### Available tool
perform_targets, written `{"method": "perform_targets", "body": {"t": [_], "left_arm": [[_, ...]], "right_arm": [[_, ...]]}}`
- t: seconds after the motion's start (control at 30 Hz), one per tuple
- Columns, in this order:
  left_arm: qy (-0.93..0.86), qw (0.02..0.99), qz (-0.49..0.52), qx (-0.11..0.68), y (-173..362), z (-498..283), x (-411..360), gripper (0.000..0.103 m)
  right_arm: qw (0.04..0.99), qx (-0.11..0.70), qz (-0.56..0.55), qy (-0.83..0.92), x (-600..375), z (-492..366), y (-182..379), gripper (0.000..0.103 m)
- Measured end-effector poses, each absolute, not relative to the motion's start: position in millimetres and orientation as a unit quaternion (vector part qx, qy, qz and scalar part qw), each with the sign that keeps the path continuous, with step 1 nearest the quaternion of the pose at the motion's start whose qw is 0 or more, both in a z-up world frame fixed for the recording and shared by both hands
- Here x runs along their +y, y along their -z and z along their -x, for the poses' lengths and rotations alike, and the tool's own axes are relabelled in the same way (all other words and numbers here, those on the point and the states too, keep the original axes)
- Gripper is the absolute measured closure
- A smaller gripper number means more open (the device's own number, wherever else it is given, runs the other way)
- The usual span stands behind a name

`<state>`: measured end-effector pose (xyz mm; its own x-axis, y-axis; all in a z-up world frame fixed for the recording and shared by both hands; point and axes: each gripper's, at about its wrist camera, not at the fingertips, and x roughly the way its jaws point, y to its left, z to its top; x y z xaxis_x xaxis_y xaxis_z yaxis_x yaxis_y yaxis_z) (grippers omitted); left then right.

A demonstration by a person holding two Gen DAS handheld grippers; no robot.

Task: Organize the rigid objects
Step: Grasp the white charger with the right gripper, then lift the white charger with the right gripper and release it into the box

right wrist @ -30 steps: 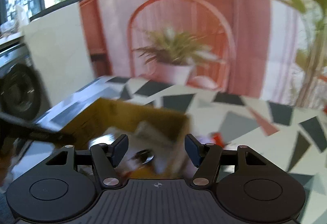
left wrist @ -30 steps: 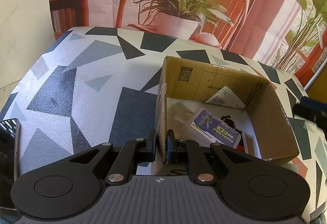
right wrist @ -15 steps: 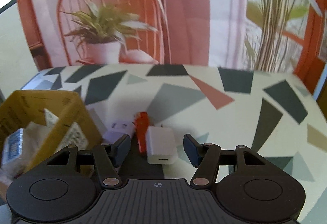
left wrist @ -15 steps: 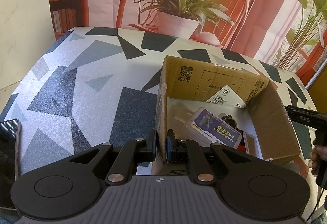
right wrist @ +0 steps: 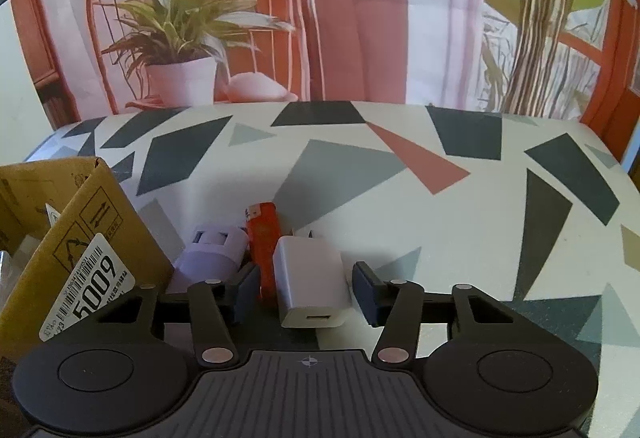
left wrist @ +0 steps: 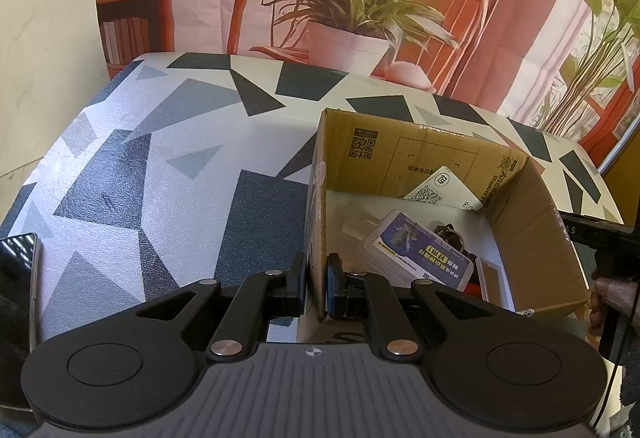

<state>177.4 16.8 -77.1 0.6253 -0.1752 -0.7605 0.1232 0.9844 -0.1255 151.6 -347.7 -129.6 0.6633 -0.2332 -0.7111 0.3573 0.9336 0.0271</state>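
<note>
My left gripper point(left wrist: 318, 278) is shut on the near left wall of the open cardboard box point(left wrist: 536, 238). Inside the box lie a clear case with a blue label point(left wrist: 420, 250), a white QR card point(left wrist: 444, 190) and some keys point(left wrist: 450, 232). In the right wrist view, a white USB charger point(right wrist: 310, 278) and a red lighter point(right wrist: 262, 234) lie on the table between the fingers of my right gripper point(right wrist: 306, 292). Its jaws are closing, with small gaps still showing at the pads. A lilac cylinder point(right wrist: 212, 250) rests just left of them, against the box point(right wrist: 92, 234).
A dark phone point(left wrist: 16, 302) lies at the table's left edge. The patterned table point(right wrist: 440, 218) stretches to the right of the small objects. A printed backdrop of a chair and plants stands behind the table. A hand point(left wrist: 612, 298) holding the right gripper shows beside the box.
My right gripper swung from above the box to the right and down to the charger and lighter, and its jaws narrowed. The left gripper kept still on the box wall.
</note>
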Motion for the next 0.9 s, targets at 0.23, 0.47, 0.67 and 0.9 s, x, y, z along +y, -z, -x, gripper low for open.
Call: {"method": "perform_targets", "body": {"t": [0.23,0.47,0.67,0.9], "left_arm": [[0.084,0.9,0.035,0.426,77,-178,17,0.092],[0.084,0.9,0.035,0.426,77,-178,18,0.092],[0.084,0.9,0.036,0.426,77,-178,18,0.092],[0.085,0.9,0.035,0.426,77,-178,18,0.092]], "right_arm": [[0.91,0.367,-0.099,0.165,-347,-141,130,0.068],[0.912,0.362,-0.105,0.162,-329,-110,128,0.068],[0.909,0.378,-0.082,0.153,-305,-85,125,0.068],[0.905,0.393,-0.061,0.15,-284,-67,122,0.068]]}}
